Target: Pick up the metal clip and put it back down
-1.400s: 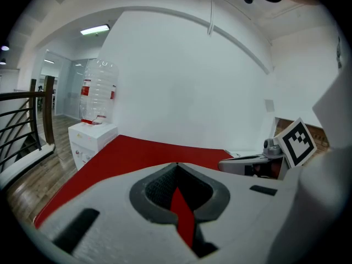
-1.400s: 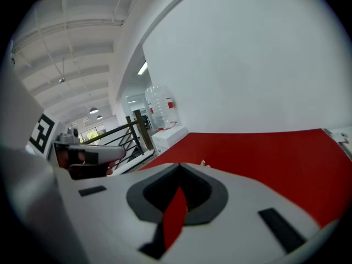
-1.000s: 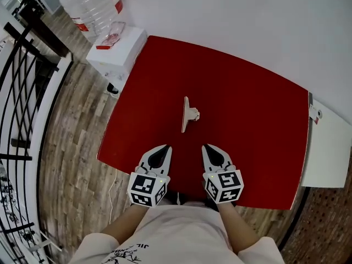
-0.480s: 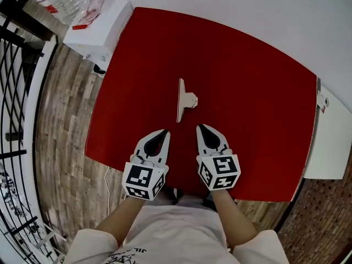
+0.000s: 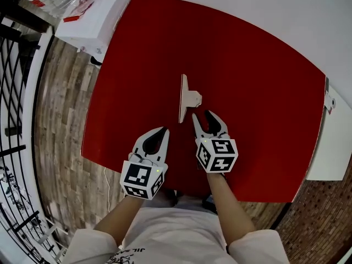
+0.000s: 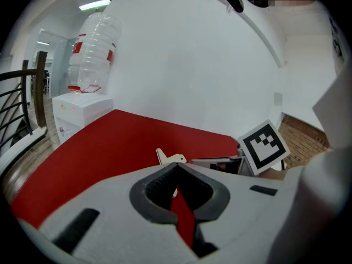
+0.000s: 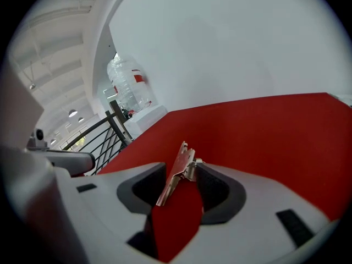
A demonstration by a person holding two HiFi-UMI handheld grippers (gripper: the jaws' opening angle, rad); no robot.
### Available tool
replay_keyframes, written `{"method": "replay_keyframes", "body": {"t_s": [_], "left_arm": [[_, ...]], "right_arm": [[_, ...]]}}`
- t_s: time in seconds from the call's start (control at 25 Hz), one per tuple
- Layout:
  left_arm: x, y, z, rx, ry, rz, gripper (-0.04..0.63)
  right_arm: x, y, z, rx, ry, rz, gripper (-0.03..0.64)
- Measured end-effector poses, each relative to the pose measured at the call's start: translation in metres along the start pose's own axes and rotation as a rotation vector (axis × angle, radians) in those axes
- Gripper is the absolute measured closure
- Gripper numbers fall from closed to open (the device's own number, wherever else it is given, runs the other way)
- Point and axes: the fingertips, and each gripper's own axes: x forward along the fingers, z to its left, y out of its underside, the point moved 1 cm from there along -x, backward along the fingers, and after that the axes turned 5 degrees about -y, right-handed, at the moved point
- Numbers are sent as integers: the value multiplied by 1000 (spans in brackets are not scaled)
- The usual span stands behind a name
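Observation:
The metal clip [image 5: 186,97] lies on the red table [image 5: 253,65], its long bar to the left and its handle to the right. My right gripper [image 5: 203,116] sits just short of the handle and its jaws are opening. In the right gripper view the clip [image 7: 177,175] shows in the gap of the right gripper [image 7: 180,168], and the pads do not press on it. My left gripper [image 5: 160,132] rests shut near the table's front edge, left of the right one. In the left gripper view the left gripper [image 6: 175,167] points towards the clip [image 6: 170,157].
A white water dispenser [image 5: 93,16] with a clear bottle stands off the table's far left corner. Black railings [image 5: 14,98] run along the left over the wooden floor. A white board [image 5: 334,142] adjoins the table's right edge.
My right gripper has moved forward to the clip's handle and its jaws have spread apart. The left gripper has stayed near the front edge. The head view has shifted a little.

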Motion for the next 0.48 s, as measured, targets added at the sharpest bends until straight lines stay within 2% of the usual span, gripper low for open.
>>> {"method": "replay_keyframes", "body": {"t_s": [0.48], "left_arm": [[5, 16, 24, -14, -24, 46, 591]], "right_arm": [[56, 6, -16, 81, -21, 77, 465]]}}
